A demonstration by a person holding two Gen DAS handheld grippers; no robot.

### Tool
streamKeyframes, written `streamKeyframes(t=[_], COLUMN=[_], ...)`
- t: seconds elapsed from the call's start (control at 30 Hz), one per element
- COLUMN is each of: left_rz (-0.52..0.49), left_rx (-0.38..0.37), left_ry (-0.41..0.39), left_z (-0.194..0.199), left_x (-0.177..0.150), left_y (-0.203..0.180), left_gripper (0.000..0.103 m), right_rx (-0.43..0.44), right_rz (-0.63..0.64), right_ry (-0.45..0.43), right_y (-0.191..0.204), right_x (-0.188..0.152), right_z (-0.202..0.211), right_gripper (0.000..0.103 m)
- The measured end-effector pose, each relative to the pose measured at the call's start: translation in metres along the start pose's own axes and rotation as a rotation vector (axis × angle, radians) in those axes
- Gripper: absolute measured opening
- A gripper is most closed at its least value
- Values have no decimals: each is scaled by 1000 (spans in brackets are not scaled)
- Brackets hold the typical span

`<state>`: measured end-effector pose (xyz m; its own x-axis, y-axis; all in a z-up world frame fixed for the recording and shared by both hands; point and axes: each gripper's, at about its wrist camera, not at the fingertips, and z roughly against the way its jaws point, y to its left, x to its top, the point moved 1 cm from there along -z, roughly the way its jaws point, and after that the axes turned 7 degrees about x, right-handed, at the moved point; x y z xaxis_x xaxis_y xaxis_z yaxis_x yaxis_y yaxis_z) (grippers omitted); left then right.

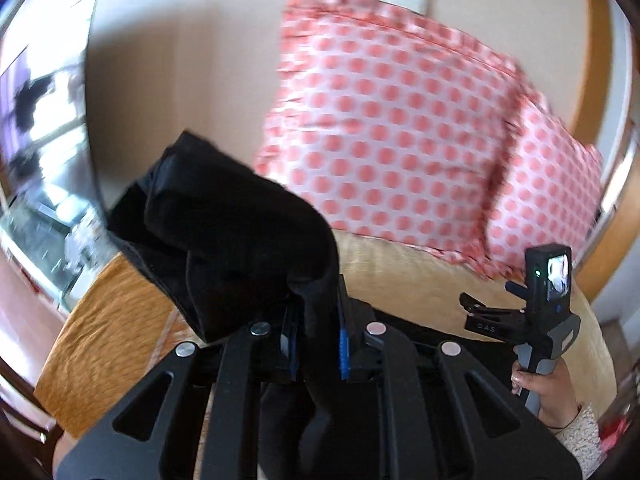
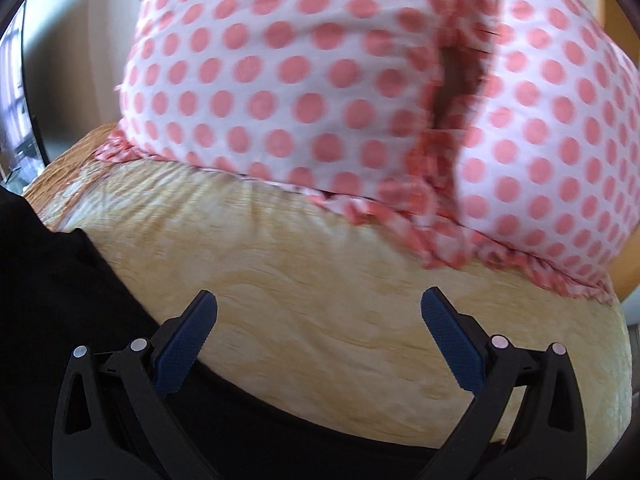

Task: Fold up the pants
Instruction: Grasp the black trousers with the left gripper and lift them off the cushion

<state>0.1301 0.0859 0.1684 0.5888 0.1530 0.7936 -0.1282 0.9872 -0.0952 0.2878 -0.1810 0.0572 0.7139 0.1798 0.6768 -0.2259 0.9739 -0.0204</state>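
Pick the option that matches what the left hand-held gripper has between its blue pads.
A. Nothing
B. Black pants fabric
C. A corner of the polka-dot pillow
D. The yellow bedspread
B: the left hand-held gripper is shut on a bunched fold of the black pants, lifted above the bed.

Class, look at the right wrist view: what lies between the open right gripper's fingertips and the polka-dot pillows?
Only bare yellow bedspread lies between the right gripper and the pillows; the black pants lie off to the left.
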Motion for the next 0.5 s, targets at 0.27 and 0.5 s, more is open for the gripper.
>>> streamKeyframes(t=[0.27, 0.5], left_rz=[-149, -260], left_rx=[-165, -338], left_ry=[24, 111], left_z=[-4, -16], left_x=[-10, -55], left_y=[-111, -198], left_gripper=[14, 14], right_rx=[-81, -151], right_rz=[-92, -156], right_ry=[28, 17], right_y=[-69, -122], right_x=[-14, -26], right_z=[12, 34], right_gripper=[102, 102])
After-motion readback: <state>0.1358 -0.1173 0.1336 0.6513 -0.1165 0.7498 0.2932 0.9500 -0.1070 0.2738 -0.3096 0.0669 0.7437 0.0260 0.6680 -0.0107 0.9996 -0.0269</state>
